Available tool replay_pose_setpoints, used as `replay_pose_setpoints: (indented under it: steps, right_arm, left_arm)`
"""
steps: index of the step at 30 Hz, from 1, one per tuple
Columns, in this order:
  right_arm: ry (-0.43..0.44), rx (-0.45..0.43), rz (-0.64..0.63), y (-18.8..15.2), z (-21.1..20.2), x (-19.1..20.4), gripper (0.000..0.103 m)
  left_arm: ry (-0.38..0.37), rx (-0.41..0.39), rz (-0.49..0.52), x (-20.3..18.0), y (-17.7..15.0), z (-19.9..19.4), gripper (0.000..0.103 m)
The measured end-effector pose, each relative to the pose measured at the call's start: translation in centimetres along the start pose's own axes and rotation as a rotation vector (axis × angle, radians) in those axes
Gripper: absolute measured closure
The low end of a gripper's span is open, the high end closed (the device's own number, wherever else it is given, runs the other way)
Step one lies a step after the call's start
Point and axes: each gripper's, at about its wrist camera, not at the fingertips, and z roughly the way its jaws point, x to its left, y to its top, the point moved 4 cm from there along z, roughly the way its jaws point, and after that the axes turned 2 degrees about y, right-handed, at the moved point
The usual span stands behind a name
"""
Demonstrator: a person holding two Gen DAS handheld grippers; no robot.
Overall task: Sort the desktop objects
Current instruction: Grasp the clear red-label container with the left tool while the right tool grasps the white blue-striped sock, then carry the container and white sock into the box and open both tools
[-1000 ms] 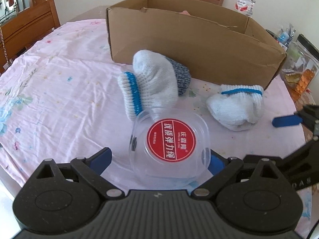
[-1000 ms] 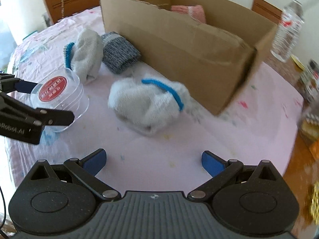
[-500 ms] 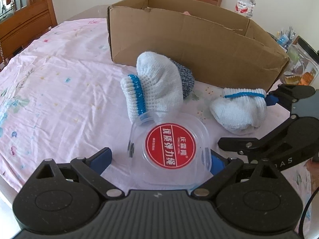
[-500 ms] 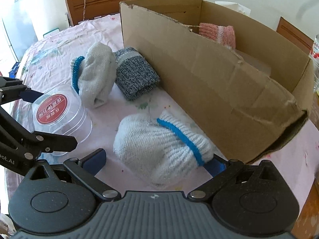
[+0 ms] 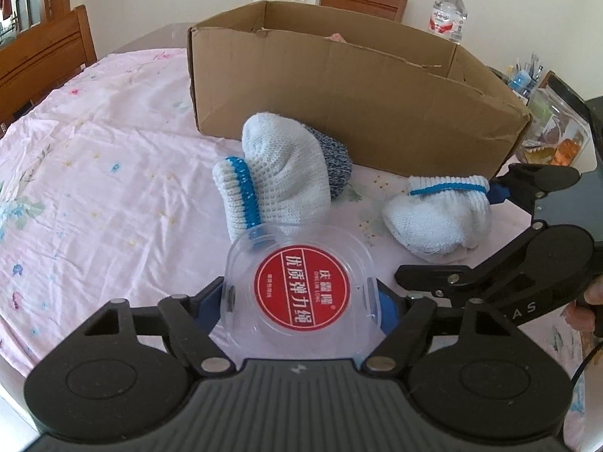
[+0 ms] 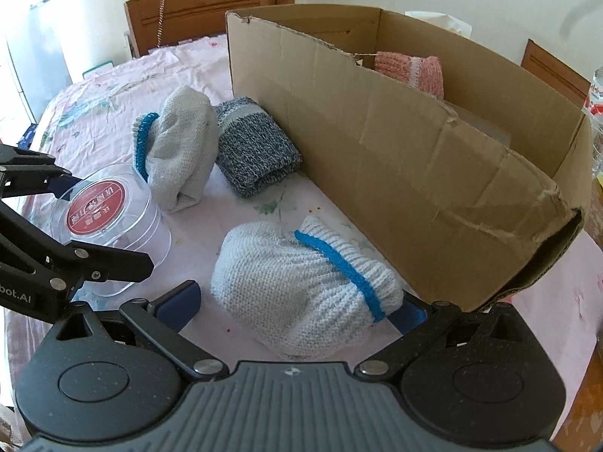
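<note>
I have left hand-held gripper [image 5: 301,301] clamped on clear plastic container [image 5: 299,290], near table's front edge. Right hand-held gripper [image 6: 301,305] spread wide around white glove bundle [image 6: 301,290], not yet closed. Next: squeeze, lift, carry into cardboard box [image 6: 395,158].

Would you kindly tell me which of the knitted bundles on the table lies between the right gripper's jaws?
The white bundle with the blue stripe nearest the box's corner, lying alone. The other white bundle leans against the dark blue-grey one beside the clear container.

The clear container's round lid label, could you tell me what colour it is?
Red with white lettering; the label shows best in the left wrist view.
</note>
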Motion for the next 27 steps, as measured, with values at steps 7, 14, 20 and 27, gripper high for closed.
replay_pose_setpoints:
  steps: [7, 14, 20, 27]
  right_arm:
    - [-0.07, 0.012, -0.066, 0.6, -0.8, 0.8, 0.015]
    - [-0.07, 0.012, -0.069, 0.6, -1.7, 0.9, 0.018]
    - [-0.065, 0.01, -0.064, 1.1, -3.2, 0.8, 0.018]
    - [-0.059, -0.005, -0.057, 1.8, -6.2, 0.9, 0.018]
  left_arm:
    - [-0.008, 0.004, 0.022, 0.4, 0.0, 0.0, 0.025]
    - [-0.01, 0.01, 0.039, 0.7, 0.2, -0.3, 0.025]
    - [-0.019, 0.009, 0.094, 0.7, 1.0, -1.3, 0.025]
    - [-0.054, -0.005, 0.178, 0.3, 3.3, -3.4, 0.025]
